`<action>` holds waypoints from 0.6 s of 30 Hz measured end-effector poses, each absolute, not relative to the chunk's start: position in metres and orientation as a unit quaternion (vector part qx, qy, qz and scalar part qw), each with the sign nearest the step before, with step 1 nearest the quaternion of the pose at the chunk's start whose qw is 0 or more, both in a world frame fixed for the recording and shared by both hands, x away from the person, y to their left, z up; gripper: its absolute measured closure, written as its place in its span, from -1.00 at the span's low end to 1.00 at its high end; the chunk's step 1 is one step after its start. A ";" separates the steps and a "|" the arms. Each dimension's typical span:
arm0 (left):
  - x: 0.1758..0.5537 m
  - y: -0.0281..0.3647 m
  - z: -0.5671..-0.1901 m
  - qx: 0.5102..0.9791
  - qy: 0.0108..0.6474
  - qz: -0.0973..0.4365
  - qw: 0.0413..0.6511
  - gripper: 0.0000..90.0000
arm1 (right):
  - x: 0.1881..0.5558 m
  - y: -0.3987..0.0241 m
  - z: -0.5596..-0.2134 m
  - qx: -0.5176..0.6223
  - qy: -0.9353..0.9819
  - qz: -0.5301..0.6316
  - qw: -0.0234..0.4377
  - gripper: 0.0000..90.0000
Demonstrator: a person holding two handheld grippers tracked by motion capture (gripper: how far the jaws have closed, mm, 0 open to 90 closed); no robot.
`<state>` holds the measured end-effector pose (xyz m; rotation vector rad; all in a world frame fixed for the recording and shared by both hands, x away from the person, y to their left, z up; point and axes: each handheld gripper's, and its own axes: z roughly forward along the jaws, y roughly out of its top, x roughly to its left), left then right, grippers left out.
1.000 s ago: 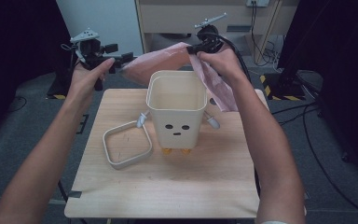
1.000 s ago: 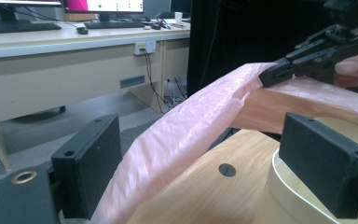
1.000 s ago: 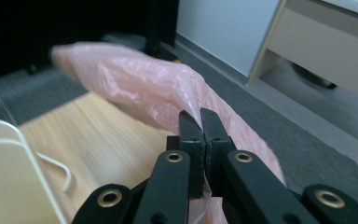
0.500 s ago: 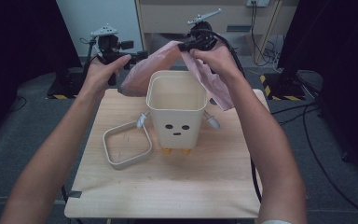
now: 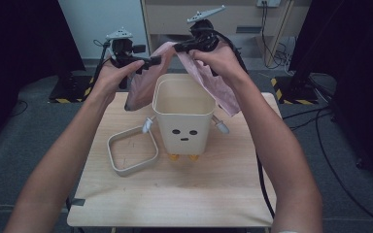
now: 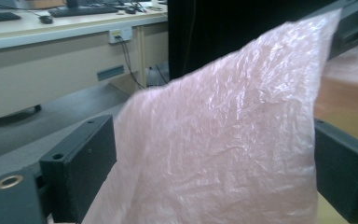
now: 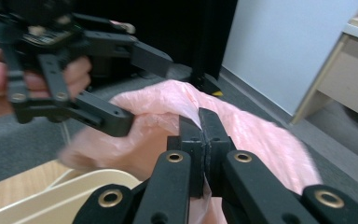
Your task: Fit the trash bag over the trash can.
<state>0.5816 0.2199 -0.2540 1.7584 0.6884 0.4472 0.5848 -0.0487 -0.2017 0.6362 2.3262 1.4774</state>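
High view: the pink plastic bag [image 5: 148,85] hangs over the cream bin [image 5: 183,114], between left gripper [image 5: 151,61] and right gripper [image 5: 180,47]. Left gripper view: jaws wide, just opened further; bag [image 6: 223,149] between them, unpinched. Right gripper view: jaws clamped on bag [image 7: 261,135].

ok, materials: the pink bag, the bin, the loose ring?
Bag: thin plastic film, translucent, crinkled and glossy, going by its fine wrinkles and sheen. Bin: likely moulded plastic, matte cream, smooth walls with a printed face. Ring: same cream look, probably the same plastic.
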 end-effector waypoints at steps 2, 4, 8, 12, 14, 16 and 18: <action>0.581 0.220 -0.254 0.749 0.287 0.189 0.567 -0.85 | 0.584 -0.048 -0.200 0.216 0.809 0.526 0.149 1.00; 0.581 0.219 -0.254 0.750 0.280 0.180 0.572 -0.86 | 0.583 -0.047 -0.199 0.211 0.806 0.535 0.141 1.00; 0.580 0.218 -0.256 0.754 0.266 0.159 0.579 -0.84 | 0.580 -0.046 -0.198 0.199 0.803 0.547 0.129 1.00; 0.577 0.218 -0.255 0.762 0.250 0.153 0.578 -0.39 | 0.578 -0.043 -0.198 0.190 0.804 0.550 0.125 1.00; 0.576 0.218 -0.254 0.763 0.239 0.169 0.576 0.00 | 0.577 -0.043 -0.197 0.184 0.805 0.550 0.125 1.00; 0.575 0.221 -0.253 0.759 0.234 0.178 0.581 0.34 | 0.575 -0.042 -0.197 0.181 0.807 0.548 0.125 1.00; 0.574 0.223 -0.251 0.757 0.237 0.182 0.581 0.54 | 0.573 -0.041 -0.197 0.177 0.810 0.544 0.128 1.00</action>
